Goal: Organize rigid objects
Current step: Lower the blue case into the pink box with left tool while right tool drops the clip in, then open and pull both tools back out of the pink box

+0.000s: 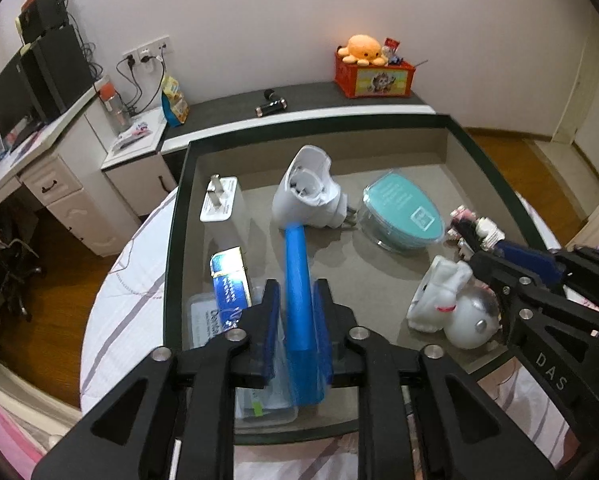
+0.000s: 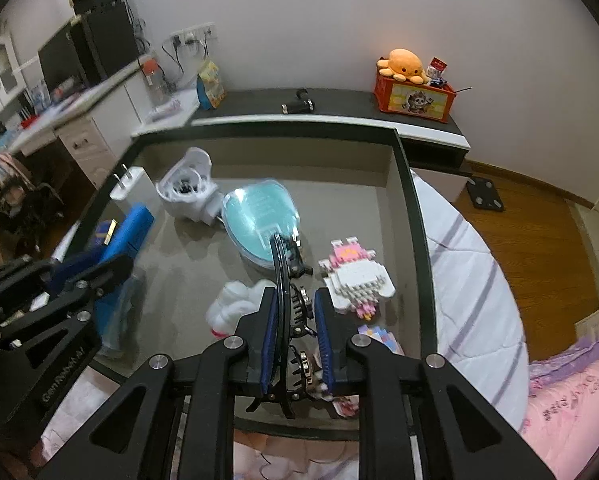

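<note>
Two items were in hand, rest already lay in the tray (image 1: 178, 216), so we judged the job well along, maybe near its end.

Left gripper (image 1: 297, 292) sat low over the tray's near edge w/ the blue bar (image 1: 297, 264) between its pads. A thin gap showed on one side, so jaws looked slightly apart, not clamping. The bar's far end reached the white plug-in unit (image 1: 303, 192) at tray centre; its near end lay over a clear box (image 1: 203, 320) by the near-left corner. We read that as the bar set down, or as good as.

Right gripper (image 2: 295, 300) hung over the near edge too, w/ the black hair clip (image 2: 285, 264) standing between the pads. Pads were close in on it, but we couldn't tell if they pressed or had let go.

Already in the tray:
- white charger (image 1: 225, 208) toward the far-left corner
- blue pack (image 1: 231, 280) along the left edge
- teal oval case (image 1: 403, 212) right of centre
- block figure (image 2: 357, 276) by the right edge
- white toy w/ silver ball (image 1: 443, 296) near the near edge

Left to do, approx.: free the clip, pull both grippers clear. Things lay loose, no rows, so some tidying may have remained. We couldn't see whether more items waited outside the tray.
</note>
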Demonstrator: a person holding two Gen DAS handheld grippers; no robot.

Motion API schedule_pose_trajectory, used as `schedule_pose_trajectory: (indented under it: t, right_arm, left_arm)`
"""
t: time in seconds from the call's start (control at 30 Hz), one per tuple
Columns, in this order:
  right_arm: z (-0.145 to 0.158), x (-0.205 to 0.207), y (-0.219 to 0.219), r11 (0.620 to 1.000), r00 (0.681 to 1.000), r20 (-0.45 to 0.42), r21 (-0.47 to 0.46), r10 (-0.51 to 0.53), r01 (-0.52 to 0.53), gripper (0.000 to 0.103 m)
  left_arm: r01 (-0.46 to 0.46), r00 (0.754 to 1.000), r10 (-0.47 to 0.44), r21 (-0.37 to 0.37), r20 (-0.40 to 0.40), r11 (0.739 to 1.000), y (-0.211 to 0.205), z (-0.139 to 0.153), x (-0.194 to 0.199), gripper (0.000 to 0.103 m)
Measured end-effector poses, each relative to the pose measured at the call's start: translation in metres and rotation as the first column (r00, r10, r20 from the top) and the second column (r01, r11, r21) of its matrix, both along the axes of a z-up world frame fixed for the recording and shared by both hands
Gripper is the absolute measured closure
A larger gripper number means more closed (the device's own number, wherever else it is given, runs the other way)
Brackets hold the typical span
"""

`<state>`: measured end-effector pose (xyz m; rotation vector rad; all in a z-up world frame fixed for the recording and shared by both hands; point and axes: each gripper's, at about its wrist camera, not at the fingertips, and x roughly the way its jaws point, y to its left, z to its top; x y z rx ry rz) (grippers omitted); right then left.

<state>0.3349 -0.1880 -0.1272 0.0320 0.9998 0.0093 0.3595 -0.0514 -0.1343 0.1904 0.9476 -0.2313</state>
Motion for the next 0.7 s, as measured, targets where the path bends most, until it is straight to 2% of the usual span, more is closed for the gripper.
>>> schedule_pose_trajectory:
  t: [0.03, 0.07, 0.1, 0.13, 0.23, 0.7]
  right_arm:
    - [0.0, -0.001, 0.0, 1.0, 1.0, -0.003, -0.008, -0.002, 0.002, 0.071]
    - [0.0, -0.002, -0.001, 1.0, 1.0, -0.002, -0.007, -0.003, 0.003, 0.064]
    - [0.0, -0.003, -0.003, 1.0, 1.0, -0.001, 0.003, -0.009, 0.009, 0.05]
    - [0.001, -0.004, -0.005, 1.0, 1.0, 0.005, 0.014, -0.019, 0.019, 0.043]
    - [0.004, -0.006, -0.009, 0.999, 0.999, 0.02, 0.012, -0.032, 0.032, 0.043]
    - [0.007, -0.011, -0.007, 1.0, 0.999, 0.029, 0.018, -0.026, 0.025, 0.043]
  left_arm:
    - [-0.002, 1.0, 0.002, -0.008, -0.011, 1.0, 0.001, -0.001, 0.0, 0.061]
    - [-0.002, 1.0, 0.002, -0.022, -0.015, 1.0, 0.002, 0.0, 0.0, 0.052]
    - [-0.009, 1.0, 0.008, -0.031, -0.017, 0.999, 0.003, 0.0, 0.0, 0.038]
    - [-0.015, 1.0, 0.014, -0.035, -0.007, 0.999, 0.005, 0.001, -0.001, 0.036]
    - [-0.016, 1.0, 0.016, -0.019, 0.015, 1.0, 0.004, 0.003, -0.005, 0.036]
    - [-0.018, 0.999, 0.019, -0.035, 0.042, 0.999, 0.008, 0.01, -0.013, 0.036]
